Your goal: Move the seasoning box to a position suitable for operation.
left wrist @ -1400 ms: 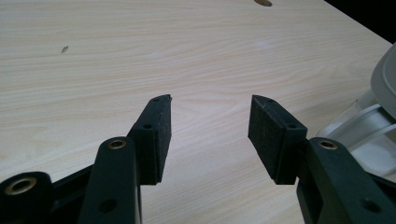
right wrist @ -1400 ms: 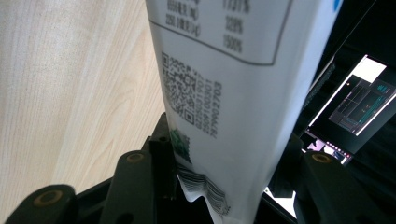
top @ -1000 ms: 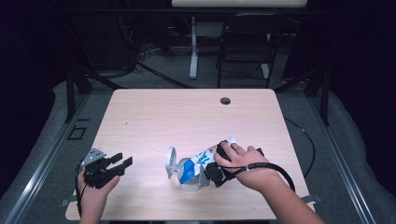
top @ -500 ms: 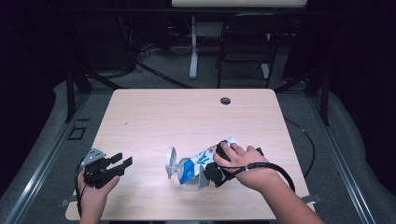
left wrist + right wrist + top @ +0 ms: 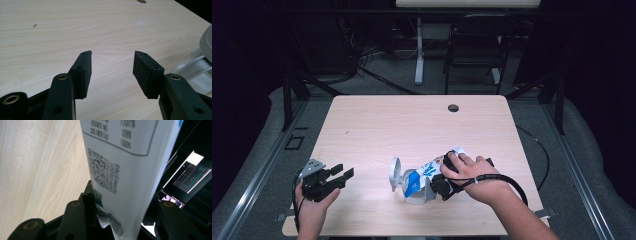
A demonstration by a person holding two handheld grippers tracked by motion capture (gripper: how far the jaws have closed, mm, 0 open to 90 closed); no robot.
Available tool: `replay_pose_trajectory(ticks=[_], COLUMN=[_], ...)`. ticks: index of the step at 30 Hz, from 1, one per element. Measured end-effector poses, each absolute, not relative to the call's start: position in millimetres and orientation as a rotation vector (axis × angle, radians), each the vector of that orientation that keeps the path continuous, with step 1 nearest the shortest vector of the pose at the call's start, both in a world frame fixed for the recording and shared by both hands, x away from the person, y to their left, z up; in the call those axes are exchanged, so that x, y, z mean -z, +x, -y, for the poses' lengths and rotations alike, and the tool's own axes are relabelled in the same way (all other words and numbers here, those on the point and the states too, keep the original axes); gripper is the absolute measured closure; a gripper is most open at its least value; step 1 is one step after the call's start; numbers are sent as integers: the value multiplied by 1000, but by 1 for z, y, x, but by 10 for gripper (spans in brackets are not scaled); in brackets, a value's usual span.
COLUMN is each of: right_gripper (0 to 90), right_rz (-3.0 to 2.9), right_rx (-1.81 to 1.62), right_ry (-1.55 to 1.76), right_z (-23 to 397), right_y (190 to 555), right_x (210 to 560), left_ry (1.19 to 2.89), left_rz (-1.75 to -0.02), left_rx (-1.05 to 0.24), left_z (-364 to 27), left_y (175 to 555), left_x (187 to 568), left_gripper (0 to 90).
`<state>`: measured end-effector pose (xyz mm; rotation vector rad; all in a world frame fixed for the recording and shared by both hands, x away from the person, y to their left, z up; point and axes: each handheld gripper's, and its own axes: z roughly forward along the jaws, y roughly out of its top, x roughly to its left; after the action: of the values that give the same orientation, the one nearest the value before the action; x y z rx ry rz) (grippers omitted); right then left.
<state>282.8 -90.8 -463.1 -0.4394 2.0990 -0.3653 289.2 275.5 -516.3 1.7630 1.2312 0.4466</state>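
Observation:
A white pouch (image 5: 428, 169) with blue and orange print lies near the table's front edge, right of centre. Its left end rests against a grey-white ring-shaped piece (image 5: 396, 175) on a grey base (image 5: 418, 196). My right gripper (image 5: 438, 179), under the person's hand, is shut on the pouch. In the right gripper view the pouch (image 5: 125, 157) with its printed code runs up between the black jaws of the right gripper (image 5: 122, 192); the left pad presses on it and the right pad is hidden behind it. My left gripper (image 5: 343, 171) rests at the front left, open and holding nothing; its pads (image 5: 85, 72) stand well apart over bare wood.
The light wooden table (image 5: 412, 125) has a dark cable hole (image 5: 453, 108) at the back right. A chair (image 5: 472, 50) and desk legs stand beyond the far edge. A lit screen (image 5: 192, 175) is off to the side. The right gripper's cable (image 5: 512, 182) loops over the wrist.

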Motion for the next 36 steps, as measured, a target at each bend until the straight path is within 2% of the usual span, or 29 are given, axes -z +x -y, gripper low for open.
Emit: replay_pose_trajectory(ticks=[36], right_gripper=[624], right_rz=[-2091], right_rx=[387], right_ry=[-463], right_z=[89], right_y=[282], right_x=[461], left_ry=[1762], left_rz=[-1237], left_rx=[-445], left_z=[-276], left_y=[289], left_x=[517], left_gripper=[498])
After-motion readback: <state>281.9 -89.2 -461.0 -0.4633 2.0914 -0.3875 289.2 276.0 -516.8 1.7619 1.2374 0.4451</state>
